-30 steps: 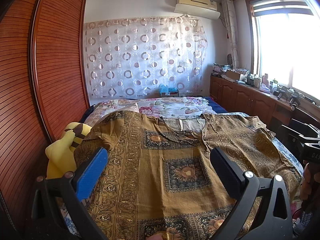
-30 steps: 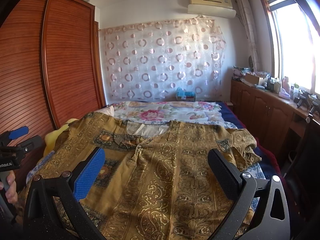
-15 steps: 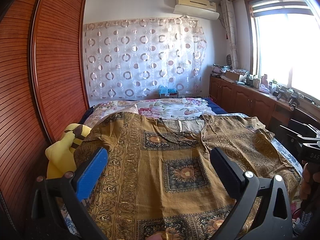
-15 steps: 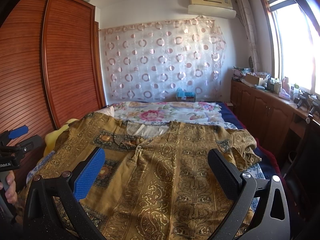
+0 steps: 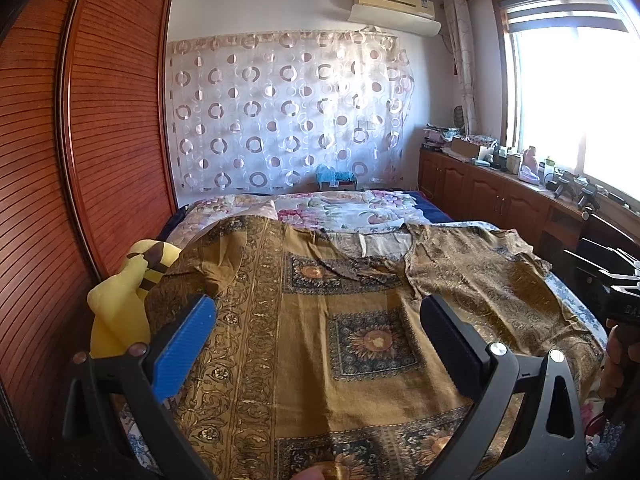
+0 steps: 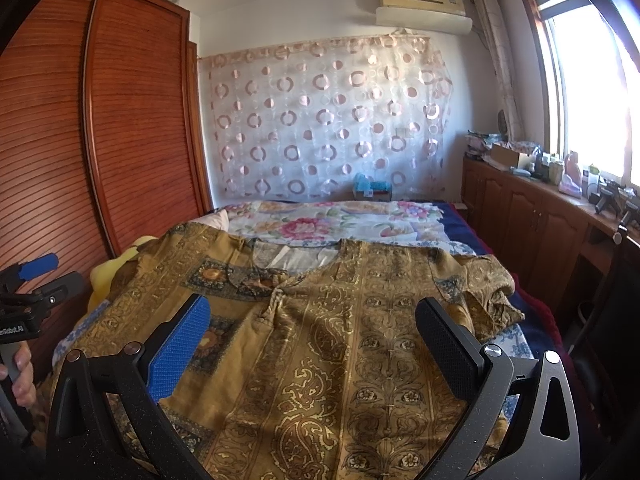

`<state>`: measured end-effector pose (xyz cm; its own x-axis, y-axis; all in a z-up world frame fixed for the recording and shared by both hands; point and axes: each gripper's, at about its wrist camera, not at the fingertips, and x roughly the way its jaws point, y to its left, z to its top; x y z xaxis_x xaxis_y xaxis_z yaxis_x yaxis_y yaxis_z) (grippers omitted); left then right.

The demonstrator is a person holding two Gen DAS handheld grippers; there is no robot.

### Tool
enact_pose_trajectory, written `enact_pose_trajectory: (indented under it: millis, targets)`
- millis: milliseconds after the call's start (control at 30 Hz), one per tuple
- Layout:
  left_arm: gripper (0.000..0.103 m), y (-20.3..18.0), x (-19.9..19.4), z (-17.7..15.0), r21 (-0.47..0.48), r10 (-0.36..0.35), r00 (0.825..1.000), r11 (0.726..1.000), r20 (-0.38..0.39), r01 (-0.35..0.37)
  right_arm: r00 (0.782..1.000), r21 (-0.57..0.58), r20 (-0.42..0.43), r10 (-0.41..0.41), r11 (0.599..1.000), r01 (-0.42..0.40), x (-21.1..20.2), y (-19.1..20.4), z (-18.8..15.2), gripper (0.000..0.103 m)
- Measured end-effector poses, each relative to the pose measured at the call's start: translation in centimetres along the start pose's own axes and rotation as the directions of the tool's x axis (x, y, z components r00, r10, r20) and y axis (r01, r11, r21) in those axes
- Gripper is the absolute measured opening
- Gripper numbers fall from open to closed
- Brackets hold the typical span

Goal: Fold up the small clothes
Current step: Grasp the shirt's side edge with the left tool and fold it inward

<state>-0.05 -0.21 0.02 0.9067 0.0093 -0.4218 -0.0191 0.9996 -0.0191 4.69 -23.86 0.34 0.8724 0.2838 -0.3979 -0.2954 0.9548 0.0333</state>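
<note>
Centrally, a patterned gold garment (image 5: 320, 332) lay spread over the bed (image 6: 452, 220); left gripper (image 5: 316, 324) and right gripper (image 6: 312, 324) hovered spread wide, empty. Yellow plush toy (image 5: 120, 304) crowded the bed's left edge beside the wardrobe (image 5: 80, 140).

Open air above a bed, hemmed in on both sides.

A gold patterned garment (image 5: 320, 320) lies spread flat over the bed (image 6: 344, 216), with nothing standing on it. A wooden wardrobe (image 5: 100, 120) walls the left side, with a yellow plush toy (image 5: 120, 304) wedged beside it. A cluttered wooden counter (image 6: 540, 208) lines the right side.
</note>
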Motion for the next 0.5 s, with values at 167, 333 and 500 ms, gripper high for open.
enact_pose_trajectory:
  millis: [167, 333, 500]
  targets:
    - [0.103, 2.0, 1.7, -1.2, -0.023, -0.001, 0.999, 1.0, -0.038, 0.001, 0.999, -0.008, -0.031, 0.045, 0.999, -0.045, 1.1, 0.4, -1.1, 0.103]
    - [0.103, 4.4, 3.5, -1.9, -0.029, 0.027, 0.997, 0.999, -0.077, -0.029, 0.994, -0.009, -0.07, 0.08, 0.997, -0.081, 2.8, 0.4, -2.1, 0.103]
    - [0.103, 7.8, 5.9, -1.9, -0.032, 0.057, 0.991, 0.998, -0.124, -0.061, 0.988, -0.041, -0.107, 0.111, 0.992, -0.116, 5.5, 0.8, -2.4, 0.103]
